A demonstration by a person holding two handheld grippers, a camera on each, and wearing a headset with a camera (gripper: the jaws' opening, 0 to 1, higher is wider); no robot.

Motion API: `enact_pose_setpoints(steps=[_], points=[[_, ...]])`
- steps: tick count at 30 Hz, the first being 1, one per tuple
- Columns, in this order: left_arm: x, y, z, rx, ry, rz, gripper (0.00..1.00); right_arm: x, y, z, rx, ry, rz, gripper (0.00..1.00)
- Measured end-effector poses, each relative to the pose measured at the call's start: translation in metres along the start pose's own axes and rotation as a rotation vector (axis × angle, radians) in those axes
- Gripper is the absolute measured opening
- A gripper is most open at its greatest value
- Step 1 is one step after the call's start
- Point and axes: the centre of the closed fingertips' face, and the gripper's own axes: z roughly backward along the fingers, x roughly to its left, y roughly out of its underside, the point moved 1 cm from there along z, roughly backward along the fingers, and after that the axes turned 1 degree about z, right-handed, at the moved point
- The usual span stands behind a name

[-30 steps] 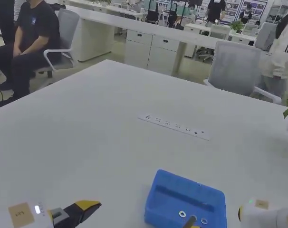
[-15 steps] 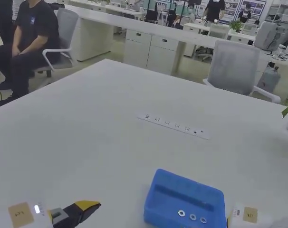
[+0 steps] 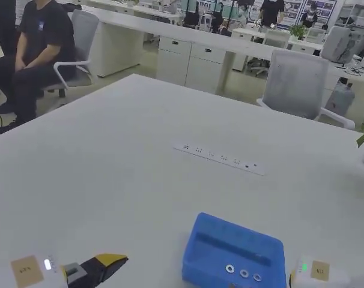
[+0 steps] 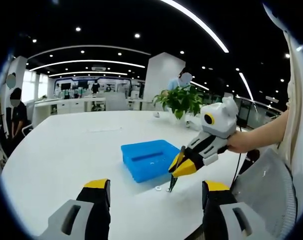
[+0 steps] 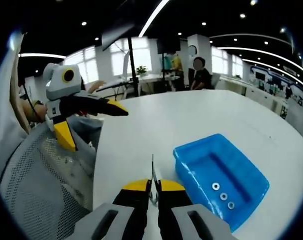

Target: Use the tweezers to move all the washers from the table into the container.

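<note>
Right gripper (image 5: 153,186) is clamped tight on the tweezers (image 5: 153,174). In its own view the two yellow-tipped jaws are pressed together, with the thin metal tool standing up between them. From the left gripper view, those tweezers angle down off the right gripper toward the white table (image 3: 110,168). Their tip sits just beside a loose washer (image 4: 158,188) lying on the tabletop, right by the near side of the blue container (image 4: 147,159). Whether the tip is actually touching that washer, I cannot tell.

Now the container. It sits at the near edge of the table, and three washers (image 5: 224,196) lie in a short diagonal row on its floor (small silver rings, easy to pick out against the blue in the head view too).

Over to the left gripper (image 4: 156,184). Its jaws are spread wide, with nothing between them. It hangs off to the side, well apart from the container, and the head view catches its yellow tip low at the left.

Further up the table a flat power strip (image 3: 221,159) is set into the surface. Beyond the table's left end a seated person (image 3: 41,42) occupies an office chair. A potted plant (image 4: 180,100) stands at the table's far end in the left gripper view.
</note>
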Motion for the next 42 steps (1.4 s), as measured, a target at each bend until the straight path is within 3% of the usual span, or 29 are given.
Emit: enact_pose_setpoints(steps=[14,26,36,42], points=[[-0.001,0.001,0.000,0.007,0.000,-0.007,0.76,-0.017,-0.038,0.021,-0.124,0.029,-0.059,0.02],[-0.001,0.003,0.000,0.013,0.004,-0.012,0.76,-0.037,-0.062,0.029,-0.216,0.060,-0.119,0.02],[0.001,0.002,0.000,0.010,-0.005,-0.012,0.76,-0.064,-0.068,0.026,-0.262,0.095,-0.229,0.02],[0.001,0.003,0.000,0.015,-0.004,-0.014,0.76,-0.076,-0.064,0.020,-0.234,0.105,-0.236,0.02]])
